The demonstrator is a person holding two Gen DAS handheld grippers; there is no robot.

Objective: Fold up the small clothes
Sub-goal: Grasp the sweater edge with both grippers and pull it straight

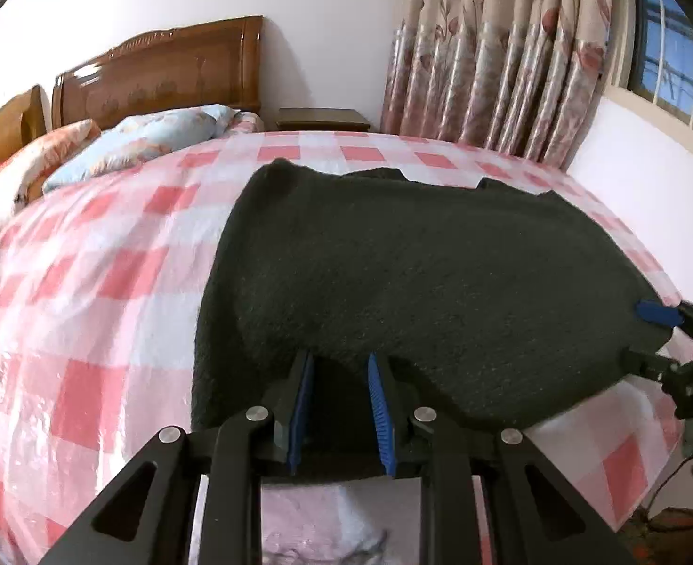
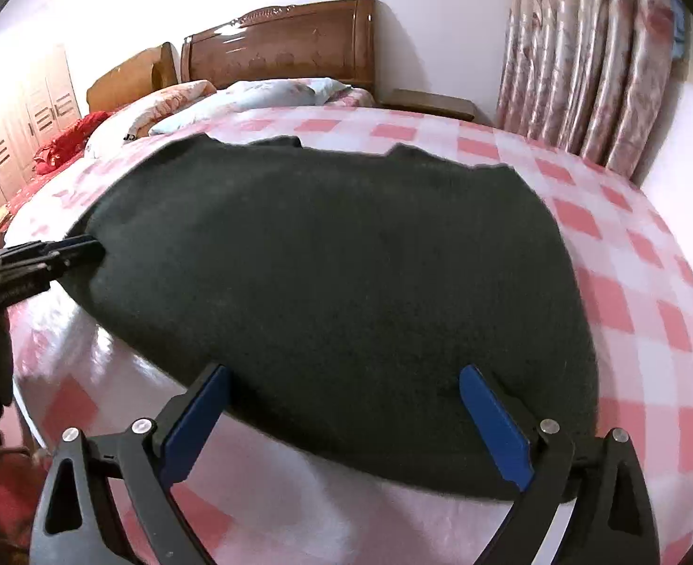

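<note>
One dark knit garment (image 1: 417, 282) lies spread on the pink-and-white checked bed cover (image 1: 87, 282), filling the centre of both views, its near hem hanging toward 6 o'clock at the bed's edge. The left gripper (image 1: 339, 362) has its jaws narrowed around a raised pleat of that hem; cloth sits between the blue pads, though whether they truly pinch it I cannot tell for certain. The right gripper (image 2: 344, 372) stands wide apart, straddling the hem without clamping anything; in the left view it shows at 3 o'clock. The likely trouble: if only the left side lifts, the garment would drag and skew, giving a crooked fold; a shallow bite on thick knit could slip out, and the slick, plastic-looking cover may let the whole piece slide. Counted: one garment, two grippers, two pillows (image 1: 125, 141) at 10 o'clock, two wooden headboards (image 1: 158, 70) side by side, one nightstand (image 1: 323, 118), one set of floral curtains (image 1: 511, 47) at 1 o'clock.
</note>
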